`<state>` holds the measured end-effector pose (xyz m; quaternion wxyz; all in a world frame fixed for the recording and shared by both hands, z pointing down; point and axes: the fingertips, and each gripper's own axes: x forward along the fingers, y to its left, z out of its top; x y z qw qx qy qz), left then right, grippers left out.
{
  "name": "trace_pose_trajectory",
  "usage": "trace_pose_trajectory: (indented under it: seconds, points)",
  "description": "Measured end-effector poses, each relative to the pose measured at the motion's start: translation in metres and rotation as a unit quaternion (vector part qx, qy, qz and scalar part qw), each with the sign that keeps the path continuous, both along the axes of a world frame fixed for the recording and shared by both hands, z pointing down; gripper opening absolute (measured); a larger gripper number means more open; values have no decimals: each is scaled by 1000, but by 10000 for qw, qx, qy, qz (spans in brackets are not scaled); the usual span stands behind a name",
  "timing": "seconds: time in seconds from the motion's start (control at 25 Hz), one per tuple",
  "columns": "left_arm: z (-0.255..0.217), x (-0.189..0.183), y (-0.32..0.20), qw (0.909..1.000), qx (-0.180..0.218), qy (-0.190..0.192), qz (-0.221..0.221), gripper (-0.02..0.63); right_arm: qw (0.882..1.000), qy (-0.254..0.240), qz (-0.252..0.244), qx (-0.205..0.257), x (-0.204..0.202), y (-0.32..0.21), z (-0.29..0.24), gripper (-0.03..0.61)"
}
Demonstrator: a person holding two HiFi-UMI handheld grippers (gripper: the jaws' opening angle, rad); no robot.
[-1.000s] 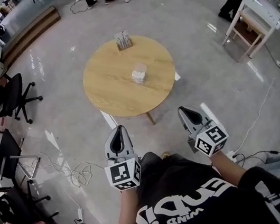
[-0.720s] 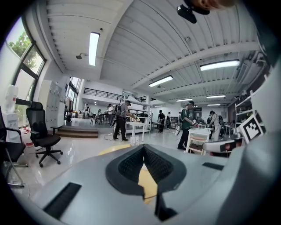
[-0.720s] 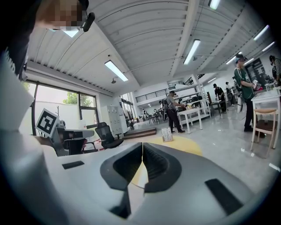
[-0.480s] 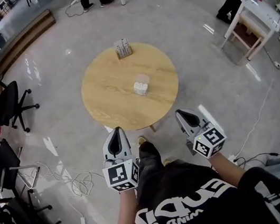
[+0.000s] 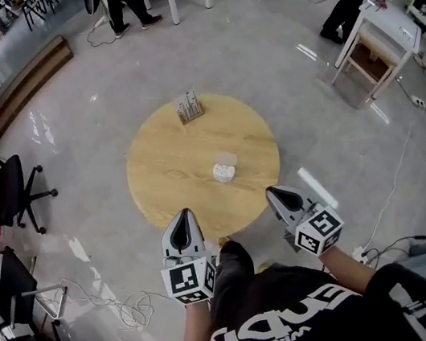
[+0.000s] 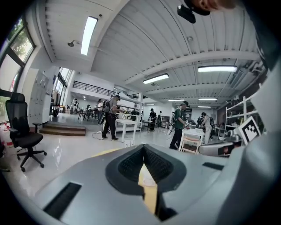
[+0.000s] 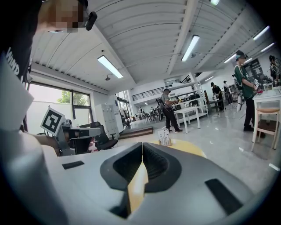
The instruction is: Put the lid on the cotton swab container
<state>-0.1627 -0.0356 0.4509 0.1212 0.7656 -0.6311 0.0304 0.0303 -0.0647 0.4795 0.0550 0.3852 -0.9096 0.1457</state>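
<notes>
Head view looks down on a round wooden counter (image 5: 161,175), with the cotton swab container (image 5: 223,174) at about 4 o'clock from its centre. What looks like its clear lid (image 5: 227,158) lies at the container's 12 o'clock, touching or just beside it. The left gripper (image 5: 182,213) and right gripper (image 5: 269,191) hover over the counter's 6 o'clock edge, well apart from both. Each has its jaws pressed together with nothing between them.

The lid seems thin and flat, so jaws coming in low may only shove it along. The container looks light, and an off-centre press could tip or slide it, spilling swabs. Loose cables (image 5: 131,309) on the floor at 7 o'clock could catch a foot.
</notes>
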Motion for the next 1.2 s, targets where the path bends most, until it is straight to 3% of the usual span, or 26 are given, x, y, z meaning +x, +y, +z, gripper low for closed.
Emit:
trace_pose_trajectory:
  seconds: [0.12,0.36,0.64,1.2]
  points:
    - [-3,-7,-27,9997,17,184,184,12,10000,29,55,-10,-11,-20,-1,3]
    - [3,-21,-69,9985,-144,131,516,12,9992,126,358,-116,-21,-54,3,3]
    - [-7,-25,-96,9982,-177,94,571,12,9982,60,602,-49,-13,-78,-9,3]
    - [-5,16,-127,9990,-205,87,375,12,9996,-194,-4,191,-3,-113,-15,3]
